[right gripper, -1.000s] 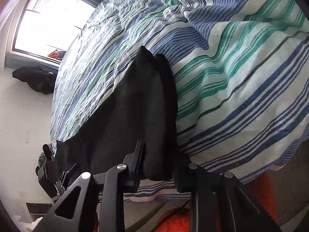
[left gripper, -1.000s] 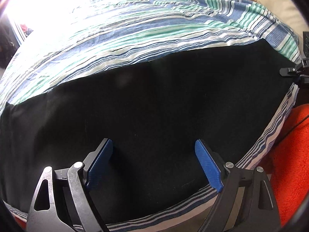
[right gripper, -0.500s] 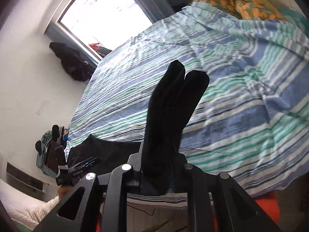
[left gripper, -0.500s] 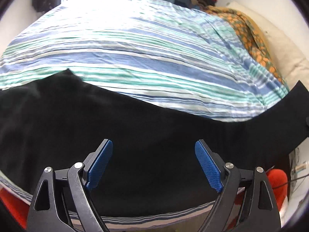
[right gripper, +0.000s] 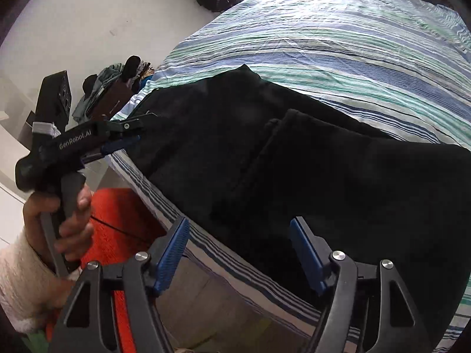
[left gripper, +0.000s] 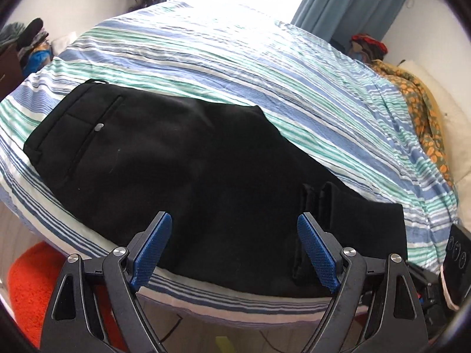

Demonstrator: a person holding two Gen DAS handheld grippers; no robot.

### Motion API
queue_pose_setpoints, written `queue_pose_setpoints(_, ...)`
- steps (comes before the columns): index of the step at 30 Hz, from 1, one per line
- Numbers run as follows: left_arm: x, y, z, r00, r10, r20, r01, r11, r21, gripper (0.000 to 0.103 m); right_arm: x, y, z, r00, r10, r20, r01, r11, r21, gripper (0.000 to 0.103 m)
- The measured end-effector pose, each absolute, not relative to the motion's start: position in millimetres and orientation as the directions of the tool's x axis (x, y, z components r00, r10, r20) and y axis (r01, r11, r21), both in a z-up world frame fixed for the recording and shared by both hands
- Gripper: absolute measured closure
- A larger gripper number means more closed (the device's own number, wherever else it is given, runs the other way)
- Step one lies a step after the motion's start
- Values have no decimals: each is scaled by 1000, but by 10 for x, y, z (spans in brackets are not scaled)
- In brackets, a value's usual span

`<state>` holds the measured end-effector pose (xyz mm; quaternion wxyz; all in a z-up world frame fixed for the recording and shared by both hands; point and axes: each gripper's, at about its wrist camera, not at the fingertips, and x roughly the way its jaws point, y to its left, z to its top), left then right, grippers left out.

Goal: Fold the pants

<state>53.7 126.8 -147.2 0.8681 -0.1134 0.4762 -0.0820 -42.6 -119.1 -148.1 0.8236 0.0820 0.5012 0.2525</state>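
Note:
Black pants [left gripper: 188, 158] lie flat on the striped bed [left gripper: 235, 58], waistband and buttoned back pocket [left gripper: 98, 128] at the left. The leg ends [left gripper: 318, 197] are folded back and rest on the pants at the right. My left gripper [left gripper: 234, 223] is open above the pants' near edge, with nothing between its blue pads [left gripper: 153, 244]. In the right wrist view the pants [right gripper: 323, 176] fill the middle, with the leg ends [right gripper: 282, 123] on top. My right gripper [right gripper: 238, 232] hovers over the near edge; its jaws are opening and no cloth is pressed. A hand holds the left gripper [right gripper: 135, 133] at the left.
An orange-red rug [right gripper: 117, 220] covers the floor by the bed's near side. Piled clothes [left gripper: 32, 44] and a dark box [right gripper: 56, 94] stand at the bed's left end. An orange patterned blanket [left gripper: 418, 100] and a pillow lie at the far right, and a blue curtain [left gripper: 347, 0] hangs behind.
The right gripper carried the pinched leg ends leftward over the pants and has let go; they now lie folded on the pants. The left gripper swung along the bed, staying open.

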Motion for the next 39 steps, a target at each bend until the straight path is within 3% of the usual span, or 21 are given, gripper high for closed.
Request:
queue_pose_setpoints(3,365,861,-1417,519,-365,-773,216,931,-294,19,-719,-1618,-1355,493,378,-784,-293,920,259,31)
queue_pose_setpoints(5,359,485,-1464,447,-447,-775,350,884,-309,28,-895,-1901,-1304,559,293,-776,-234,953,192,29)
queue_pose_setpoints(6,381,323,-1523,410,-461,-787,390,869,-305,38,-936,-1973,-1283,580,260,-772,-200,964,175,28)
queue_pose_setpoints(7,428,191,-1615,382,-446,-809,403,869,-289,49,-1011,-2073,-1286,596,238,-767,-168,971,171,28)
queue_pose_setpoints(10,564,38,-1875,313,-416,-854,368,882,-295,69,-1039,-2225,-1279,613,237,-754,-107,970,218,28)
queue_pose_setpoints(17,602,-52,-2083,274,-382,-883,365,890,-272,75,-962,-2094,-1209,654,250,-714,-162,968,191,28)
queue_pose_setpoints(19,610,-77,-2063,288,-358,-888,366,898,-244,92,-969,-2059,-1186,669,251,-700,-173,968,182,28)
queue_pose_setpoints(27,553,352,-1856,379,-330,-864,307,926,-219,95,-999,-2236,-1088,722,171,-670,-115,985,128,28)
queue_pose_setpoints(32,541,343,-2039,371,-316,-873,289,933,-214,94,-556,-2147,-1180,644,302,-703,-173,952,251,27)
queue_pose_setpoints(35,516,328,-2046,382,-303,-873,291,936,-198,91,-159,-2084,-1693,461,399,-793,-143,915,378,28)
queue_pose_setpoints(36,518,337,-2048,379,-305,-874,283,937,-204,85,-54,-2067,-1900,389,383,-838,-108,922,371,29)
queue_pose_setpoints(39,531,386,-2020,350,-317,-882,250,938,-238,73,-17,-2053,-1848,421,318,-849,-95,947,308,33)
